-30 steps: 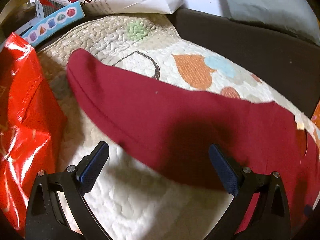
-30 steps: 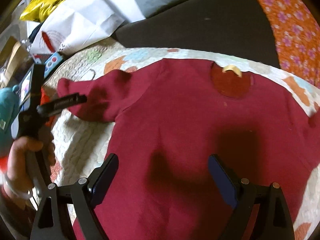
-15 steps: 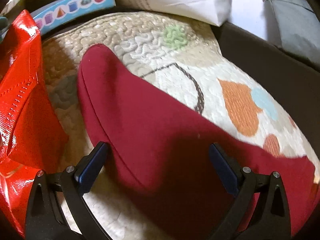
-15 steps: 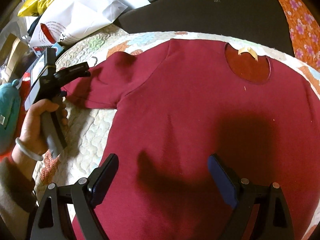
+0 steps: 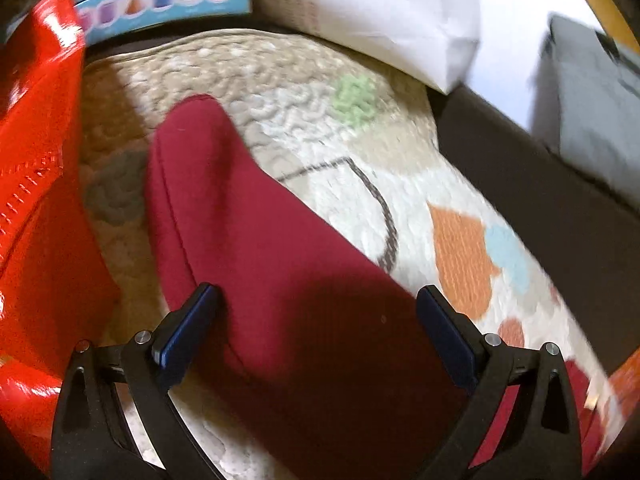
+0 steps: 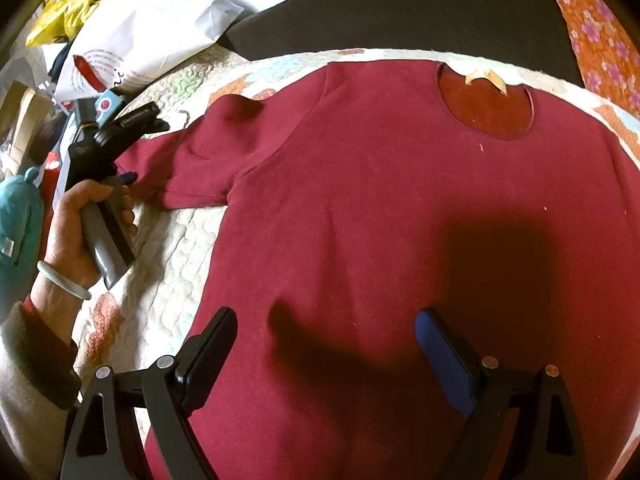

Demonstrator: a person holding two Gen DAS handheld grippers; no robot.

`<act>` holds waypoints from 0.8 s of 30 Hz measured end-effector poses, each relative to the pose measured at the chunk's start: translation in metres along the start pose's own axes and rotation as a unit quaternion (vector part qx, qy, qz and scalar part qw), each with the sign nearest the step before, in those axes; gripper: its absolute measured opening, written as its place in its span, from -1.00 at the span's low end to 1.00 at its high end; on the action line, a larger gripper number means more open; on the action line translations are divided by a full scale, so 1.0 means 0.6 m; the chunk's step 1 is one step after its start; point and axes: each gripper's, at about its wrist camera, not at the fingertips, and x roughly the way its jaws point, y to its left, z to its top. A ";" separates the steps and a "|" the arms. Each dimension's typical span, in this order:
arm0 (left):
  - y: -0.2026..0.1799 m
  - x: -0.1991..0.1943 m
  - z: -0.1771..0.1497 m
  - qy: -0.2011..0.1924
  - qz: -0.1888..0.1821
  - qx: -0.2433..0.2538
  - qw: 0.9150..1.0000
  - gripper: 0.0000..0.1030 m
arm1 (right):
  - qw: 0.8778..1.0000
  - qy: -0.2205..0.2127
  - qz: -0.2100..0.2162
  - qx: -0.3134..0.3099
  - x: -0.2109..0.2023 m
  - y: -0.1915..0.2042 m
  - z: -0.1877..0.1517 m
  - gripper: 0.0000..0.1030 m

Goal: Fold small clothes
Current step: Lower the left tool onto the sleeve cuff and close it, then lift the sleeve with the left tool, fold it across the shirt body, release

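The step in hand looks like the first fold: taking up a sleeve (image 5: 256,248) to bring it in over the body of the shirt (image 6: 380,220). The left gripper (image 5: 316,320) sits low over that sleeve, jaws wide apart and holding nothing, with the cloth lying between the two pads; in the right wrist view it shows at the quilt's left edge, at the sleeve's cuff end. The next move, I judge, calls for closing on the sleeve near its cuff, catching both layers, then lifting and carrying it across toward the chest. The right gripper (image 6: 324,344) hangs over the lower body of the shirt, jaws likewise wide and empty. The shirt is dark red, short-sleeved, spread flat on a patterned quilt (image 6: 176,256) with its round neck (image 6: 488,104) toward the far edge; it lies fairly smooth, with slight rumpling at the shoulder. A red bag (image 5: 36,208) crowds the quilt's left edge just beside the cuff and could catch the gripper.
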 end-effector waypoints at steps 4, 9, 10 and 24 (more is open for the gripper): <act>0.012 0.010 0.016 0.005 0.003 -0.012 1.000 0.79 | 1.000 -0.001 -0.001 0.009 -0.004 -0.009 -0.006 0.75; 0.028 0.010 0.023 -0.008 0.032 -0.013 0.999 -0.22 | 1.000 -0.002 -0.003 0.017 -0.002 -0.018 -0.007 0.75; 0.032 0.009 0.024 -0.007 0.024 -0.015 1.000 -0.74 | 1.000 -0.002 -0.004 0.018 -0.003 -0.017 -0.007 0.75; -0.057 -0.094 0.011 -0.013 -0.108 0.030 0.994 -0.99 | 0.997 -0.023 -0.003 0.069 -0.057 -0.055 -0.017 0.75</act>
